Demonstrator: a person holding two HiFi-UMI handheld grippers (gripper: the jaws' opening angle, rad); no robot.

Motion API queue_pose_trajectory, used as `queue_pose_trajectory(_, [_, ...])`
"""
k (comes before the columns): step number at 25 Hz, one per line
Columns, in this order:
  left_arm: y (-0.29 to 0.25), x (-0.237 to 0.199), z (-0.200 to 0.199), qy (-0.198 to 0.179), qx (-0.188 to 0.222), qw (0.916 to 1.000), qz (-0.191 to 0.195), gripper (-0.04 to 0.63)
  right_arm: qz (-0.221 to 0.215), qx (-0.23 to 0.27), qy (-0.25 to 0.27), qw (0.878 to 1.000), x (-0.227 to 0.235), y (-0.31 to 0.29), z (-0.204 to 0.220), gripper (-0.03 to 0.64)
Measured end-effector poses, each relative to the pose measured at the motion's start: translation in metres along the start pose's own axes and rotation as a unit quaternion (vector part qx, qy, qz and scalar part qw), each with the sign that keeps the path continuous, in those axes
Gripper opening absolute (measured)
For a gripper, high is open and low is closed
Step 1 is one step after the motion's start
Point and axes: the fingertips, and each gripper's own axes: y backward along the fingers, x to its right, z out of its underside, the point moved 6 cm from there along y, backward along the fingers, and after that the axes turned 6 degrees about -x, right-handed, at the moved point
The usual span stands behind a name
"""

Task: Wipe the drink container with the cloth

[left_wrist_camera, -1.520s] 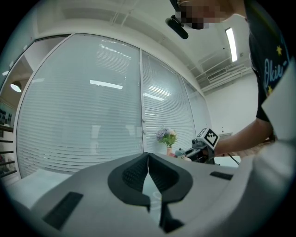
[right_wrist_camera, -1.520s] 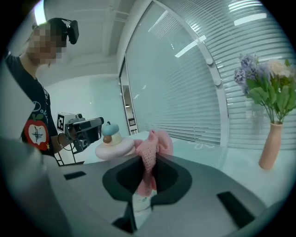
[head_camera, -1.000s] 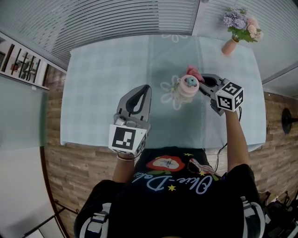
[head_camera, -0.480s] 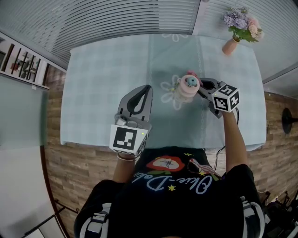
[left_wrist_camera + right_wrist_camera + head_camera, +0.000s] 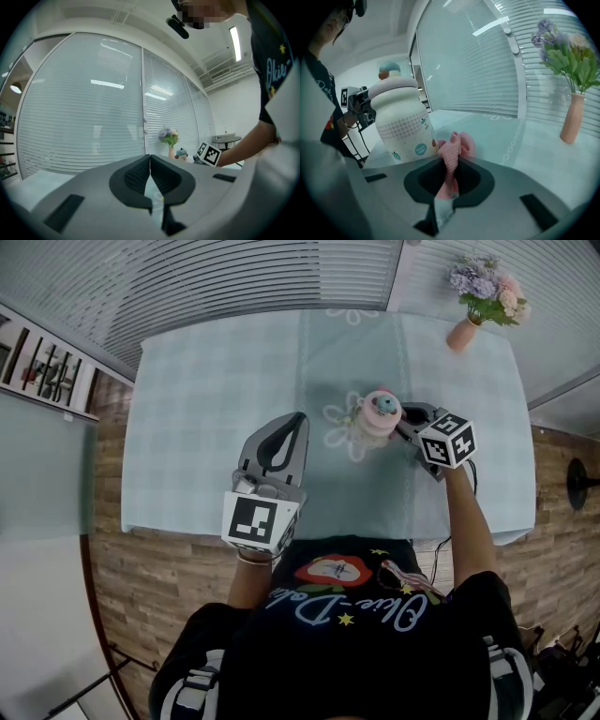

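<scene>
The worktop [image 5: 206, 427] carries a pale checked covering. The left tongs [image 5: 299, 417] hover above its near middle, pressed together and empty. The right tongs [image 5: 451, 164] pinch the pink cloth at the drink container's right side. The drink container [image 5: 379, 416] stands upright near the worktop's centre. A flower vase [image 5: 461, 334] occupies the far right corner. The cloth [image 5: 453, 150] sits just beside the container's base; contact cannot be confirmed.

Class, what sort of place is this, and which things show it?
Likely an office or meeting room: glass walls with blinds, a table under a pale checked cloth, and a vase of flowers.
</scene>
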Motion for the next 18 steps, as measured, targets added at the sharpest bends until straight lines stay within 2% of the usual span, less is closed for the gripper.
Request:
queue_pose_trajectory(14, [0.0008, 0.0015, -0.0012, 0.0, -0.001, 1.0, 0.003, 0.005, 0.036, 0.0, -0.019, 0.999, -0.0015, -0.0048, 0.0093, 0.037])
queue_pose_trajectory(18, [0.0012, 0.002, -0.0036, -0.006, 0.001, 1.0, 0.006, 0.005, 0.063, 0.014, -0.026, 0.998, 0.001, 0.0019, 0.0074, 0.037])
